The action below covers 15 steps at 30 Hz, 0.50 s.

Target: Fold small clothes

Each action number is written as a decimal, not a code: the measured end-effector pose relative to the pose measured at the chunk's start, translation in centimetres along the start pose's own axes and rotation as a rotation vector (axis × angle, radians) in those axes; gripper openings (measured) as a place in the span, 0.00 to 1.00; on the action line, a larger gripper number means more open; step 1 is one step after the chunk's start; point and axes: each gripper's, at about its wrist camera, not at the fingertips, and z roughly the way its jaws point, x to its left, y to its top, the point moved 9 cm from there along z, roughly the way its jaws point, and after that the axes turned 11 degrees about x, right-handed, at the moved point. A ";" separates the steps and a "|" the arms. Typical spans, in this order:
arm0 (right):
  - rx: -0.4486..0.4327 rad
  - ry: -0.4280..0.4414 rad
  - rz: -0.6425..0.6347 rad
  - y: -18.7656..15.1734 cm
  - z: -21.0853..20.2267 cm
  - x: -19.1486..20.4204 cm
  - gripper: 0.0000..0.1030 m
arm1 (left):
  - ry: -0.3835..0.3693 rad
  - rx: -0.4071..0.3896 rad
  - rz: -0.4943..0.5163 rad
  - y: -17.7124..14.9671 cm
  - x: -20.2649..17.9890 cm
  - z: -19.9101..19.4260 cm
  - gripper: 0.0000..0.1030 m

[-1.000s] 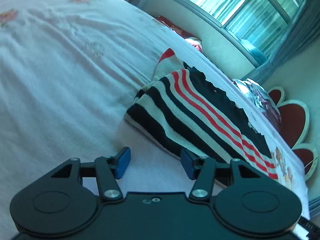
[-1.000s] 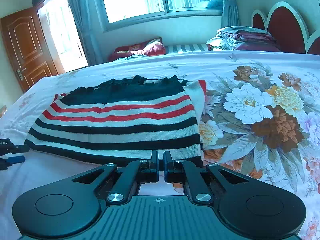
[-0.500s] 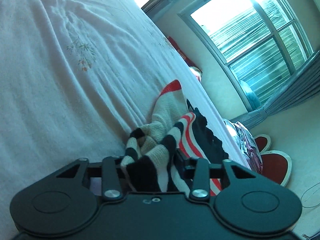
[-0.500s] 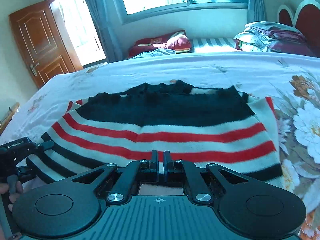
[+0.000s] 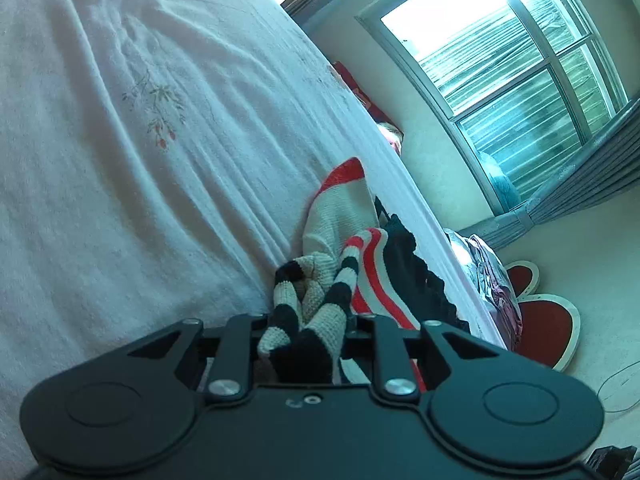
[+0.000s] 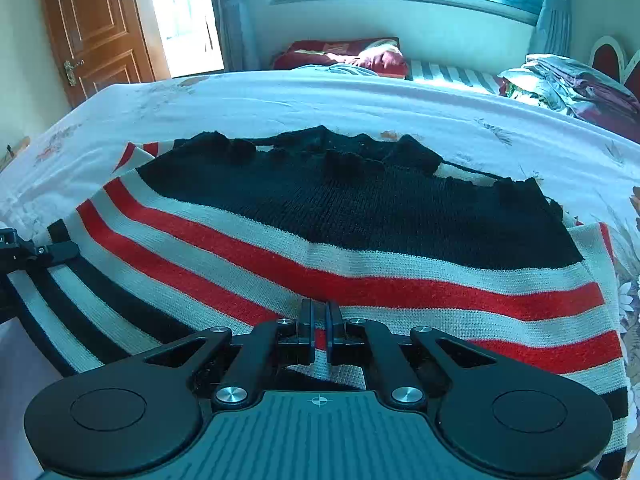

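We see the striped sweater [image 6: 320, 240] lying on the bedspread [image 6: 280, 100], its long axis running left to right across the right wrist frame, black collar end toward the top. Our left gripper [image 5: 304, 332] is closing on a bunched corner. Our right gripper [image 6: 319, 320] is clenched on the hem.

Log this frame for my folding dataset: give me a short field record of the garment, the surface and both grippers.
garment: striped knit sweater, black, white and red, spread flat
surface: bed with white floral sheet
left gripper: jaws closing, bunched sweater corner between them
right gripper: shut, over the near hem; grip on fabric unclear
background: window, wooden door
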 end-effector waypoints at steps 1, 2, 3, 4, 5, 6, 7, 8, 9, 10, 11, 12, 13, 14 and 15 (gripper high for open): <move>-0.005 0.006 -0.003 0.0 0.0 -0.1 0.04 | 0.003 -0.008 0.009 0.0 -0.3 -0.2 0.19; -0.009 0.009 -0.008 0.0 0.0 -0.1 0.04 | 0.013 -0.014 0.025 -0.1 -0.7 -0.4 0.19; -0.010 0.016 -0.013 0.1 -0.1 -0.3 0.04 | 0.025 -0.021 0.047 -0.1 -1.3 -0.5 0.19; -0.010 0.028 -0.016 0.1 -0.1 -0.4 0.04 | 0.039 -0.027 0.071 0.0 -2.1 -0.7 0.19; -0.007 0.048 -0.013 0.2 -0.4 -0.4 0.04 | 0.057 -0.032 0.097 -0.1 -3.0 -1.0 0.19; -0.008 0.085 0.010 0.4 -0.8 -0.7 0.04 | 0.073 -0.040 0.129 -0.1 -4.1 -1.4 0.19; -0.026 0.128 0.055 0.6 -1.7 -1.5 0.04 | 0.085 -0.048 0.161 -0.2 -5.5 -1.7 0.19; -0.058 0.161 0.102 0.8 -2.8 -2.5 0.04 | 0.084 -0.055 0.200 -0.4 -7.2 -2.2 0.18; -0.082 0.191 0.147 0.8 -3.8 -3.8 0.04 | 0.074 -0.055 0.239 -0.8 -9.1 -2.5 0.18; -0.102 0.216 0.192 0.9 -4.9 -5.2 0.04 | 0.064 -0.052 0.286 -1.4 -11.4 -2.5 0.18; -0.124 0.226 0.227 0.8 -5.9 -6.7 0.04 | 0.064 -0.046 0.342 -2.3 -13.4 -2.6 0.18; -0.144 0.230 0.256 0.7 -7.0 -8.2 0.04 | 0.066 -0.034 0.397 -3.4 -15.7 -2.3 0.18; -0.161 0.239 0.284 0.6 -8.0 -9.7 0.04 | 0.066 -0.019 0.446 -4.7 -17.9 -2.0 0.18; -0.179 0.251 0.319 0.4 -9.2 -11.6 0.04 | 0.064 0.002 0.501 -6.2 -20.1 -1.5 0.18; -0.196 0.250 0.344 0.1 -10.3 -13.2 0.04 | 0.077 0.028 0.560 -7.9 -22.1 -0.7 0.18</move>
